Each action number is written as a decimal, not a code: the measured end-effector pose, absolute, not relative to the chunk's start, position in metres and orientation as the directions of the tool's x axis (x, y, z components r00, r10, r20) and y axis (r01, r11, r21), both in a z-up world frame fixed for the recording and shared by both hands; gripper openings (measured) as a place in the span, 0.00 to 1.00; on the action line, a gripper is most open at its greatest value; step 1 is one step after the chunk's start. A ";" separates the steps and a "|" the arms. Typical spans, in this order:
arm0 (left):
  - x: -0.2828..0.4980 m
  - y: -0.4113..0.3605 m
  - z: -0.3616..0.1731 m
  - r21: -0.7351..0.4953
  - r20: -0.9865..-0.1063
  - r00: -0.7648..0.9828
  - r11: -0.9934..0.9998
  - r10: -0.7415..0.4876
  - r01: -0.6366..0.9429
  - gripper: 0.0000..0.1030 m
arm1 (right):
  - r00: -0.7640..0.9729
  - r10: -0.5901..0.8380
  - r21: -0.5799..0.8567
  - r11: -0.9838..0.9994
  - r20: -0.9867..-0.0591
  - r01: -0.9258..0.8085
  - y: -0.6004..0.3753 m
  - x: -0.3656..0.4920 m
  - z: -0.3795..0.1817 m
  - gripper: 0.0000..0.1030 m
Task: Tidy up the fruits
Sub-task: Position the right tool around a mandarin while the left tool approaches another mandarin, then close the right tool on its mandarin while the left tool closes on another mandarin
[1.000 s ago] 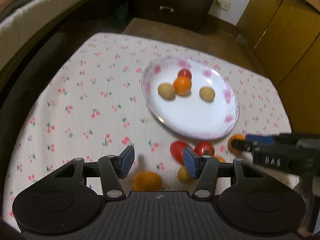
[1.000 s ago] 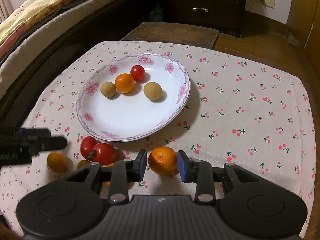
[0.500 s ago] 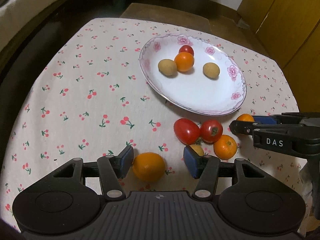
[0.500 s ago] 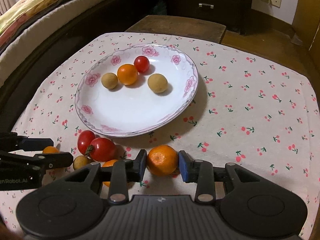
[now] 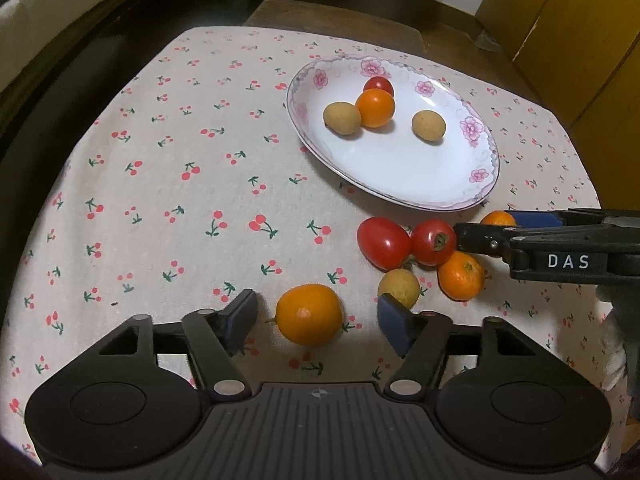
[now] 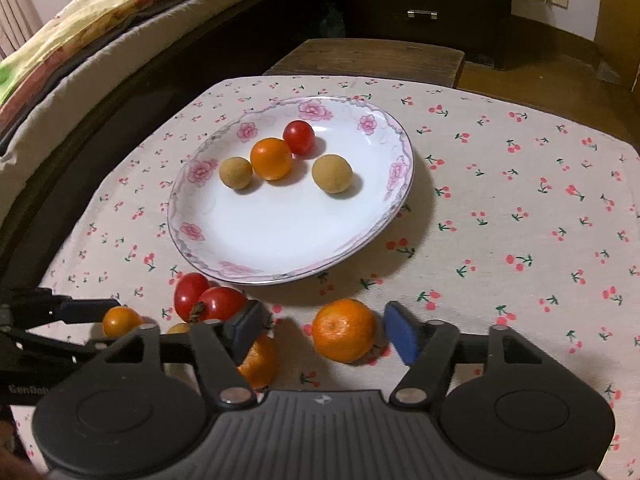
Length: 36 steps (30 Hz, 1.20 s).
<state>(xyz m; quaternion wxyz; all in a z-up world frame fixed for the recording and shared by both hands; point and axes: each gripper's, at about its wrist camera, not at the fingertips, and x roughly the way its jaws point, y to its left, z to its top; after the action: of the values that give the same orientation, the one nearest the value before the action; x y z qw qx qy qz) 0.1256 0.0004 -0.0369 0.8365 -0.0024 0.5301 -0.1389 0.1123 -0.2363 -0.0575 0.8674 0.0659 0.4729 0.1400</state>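
Note:
A flowered white plate [image 5: 400, 184] [image 6: 280, 240] holds a red tomato, an orange and two tan fruits. My left gripper [image 5: 316, 316] is open with an orange [image 5: 309, 314] between its fingers on the cloth, untouched. Two red tomatoes [image 5: 384, 242], a tan fruit [image 5: 399, 288] and a mandarin [image 5: 460, 276] lie to its right. My right gripper [image 6: 324, 330] is open around another mandarin [image 6: 344, 330], with gaps on both sides. The right gripper also shows in the left wrist view [image 5: 480, 228], the left one in the right wrist view [image 6: 80, 312].
The table has a cherry-print cloth [image 5: 180, 184]. A bed [image 6: 60, 60] runs along the left, a dark dresser [image 6: 420, 4] stands behind, and wooden cabinets [image 5: 560, 40] stand at the right. A dark wooden stool [image 6: 360, 60] touches the table's far edge.
Both grippers have come lower and closer to the fruit. The right jaws have opened wider around the mandarin. The orange now sits between the left fingers.

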 end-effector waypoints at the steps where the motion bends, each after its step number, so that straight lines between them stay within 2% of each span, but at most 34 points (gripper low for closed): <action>1: 0.125 0.001 -0.037 -0.152 -0.885 0.401 0.961 -0.236 0.231 0.73 | 0.513 0.318 0.262 0.948 -0.798 -0.181 -0.238 0.113 -0.058 0.71; 4: 0.125 0.004 -0.037 -0.164 -0.881 0.403 0.960 -0.246 0.228 0.73 | 0.508 0.358 0.319 0.933 -0.783 -0.167 -0.244 0.113 -0.059 0.78; 5: 0.125 0.005 -0.037 -0.167 -0.880 0.405 0.960 -0.248 0.227 0.73 | 0.507 0.375 0.342 0.926 -0.776 -0.162 -0.246 0.113 -0.060 0.84; 6: 0.126 0.006 -0.037 -0.169 -0.879 0.406 0.960 -0.249 0.225 0.73 | 0.504 0.399 0.368 0.915 -0.766 -0.164 -0.248 0.113 -0.061 0.96; 7: 0.125 0.007 -0.037 -0.165 -0.879 0.409 0.961 -0.246 0.223 0.74 | 0.491 0.433 0.401 0.899 -0.756 -0.176 -0.249 0.112 -0.063 1.00; 11: 0.123 0.009 -0.037 -0.159 -0.877 0.418 0.964 -0.237 0.213 0.76 | 0.487 0.455 0.411 0.889 -0.746 -0.201 -0.246 0.108 -0.065 1.00; 20: 0.117 0.004 -0.038 -0.123 -0.874 0.438 0.967 -0.212 0.222 0.75 | 0.496 0.501 0.501 0.853 -0.709 -0.145 -0.261 0.107 -0.069 1.00; 22: 0.117 0.002 -0.038 -0.114 -0.874 0.440 0.967 -0.207 0.228 0.75 | 0.500 0.499 0.510 0.851 -0.707 -0.128 -0.264 0.108 -0.068 0.95; 23: 0.117 0.001 -0.039 -0.113 -0.874 0.440 0.967 -0.206 0.229 0.76 | 0.508 0.481 0.497 0.860 -0.715 -0.115 -0.264 0.108 -0.066 0.88; 24: 0.117 0.001 -0.039 -0.114 -0.874 0.439 0.967 -0.207 0.230 0.77 | 0.514 0.453 0.473 0.875 -0.728 -0.102 -0.264 0.108 -0.064 0.87; 25: 0.117 0.001 -0.039 -0.116 -0.874 0.438 0.966 -0.210 0.231 0.79 | 0.522 0.420 0.433 0.895 -0.743 -0.104 -0.261 0.108 -0.061 0.87; 27: 0.117 0.000 -0.040 -0.116 -0.873 0.439 0.965 -0.212 0.235 0.80 | 0.531 0.329 0.322 0.940 -0.781 -0.110 -0.255 0.107 -0.061 0.79; 29: 0.117 -0.001 -0.040 -0.118 -0.872 0.439 0.964 -0.215 0.239 0.83 | 0.539 0.282 0.238 0.959 -0.793 -0.152 -0.245 0.105 -0.060 0.75; 30: 0.116 -0.001 -0.041 -0.116 -0.872 0.440 0.964 -0.215 0.240 0.84 | 0.542 0.262 0.205 0.965 -0.798 -0.164 -0.241 0.104 -0.060 0.66; 31: 0.116 -0.002 -0.041 -0.116 -0.872 0.439 0.963 -0.216 0.243 0.87 | 0.550 0.233 0.166 0.972 -0.802 -0.169 -0.237 0.104 -0.060 0.62; 33: 0.116 -0.003 -0.041 -0.122 -0.871 0.439 0.962 -0.222 0.244 0.90 | 0.567 0.194 0.119 0.979 -0.801 -0.167 -0.235 0.105 -0.060 0.41; 34: 0.115 -0.003 -0.042 -0.125 -0.869 0.441 0.962 -0.224 0.243 0.90 | 0.569 0.202 0.127 0.978 -0.797 -0.168 -0.237 0.105 -0.059 0.36; 36: 0.116 -0.002 -0.042 -0.128 -0.868 0.442 0.962 -0.227 0.242 0.90 | 0.563 0.220 0.151 0.974 -0.797 -0.167 -0.239 0.106 -0.058 0.34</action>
<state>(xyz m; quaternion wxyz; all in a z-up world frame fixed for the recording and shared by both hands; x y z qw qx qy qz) 0.1157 -0.0020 -0.0418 0.8490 0.0076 0.5100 -0.1380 0.1062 -0.2392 -0.0579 0.8835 0.0294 0.4544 0.1095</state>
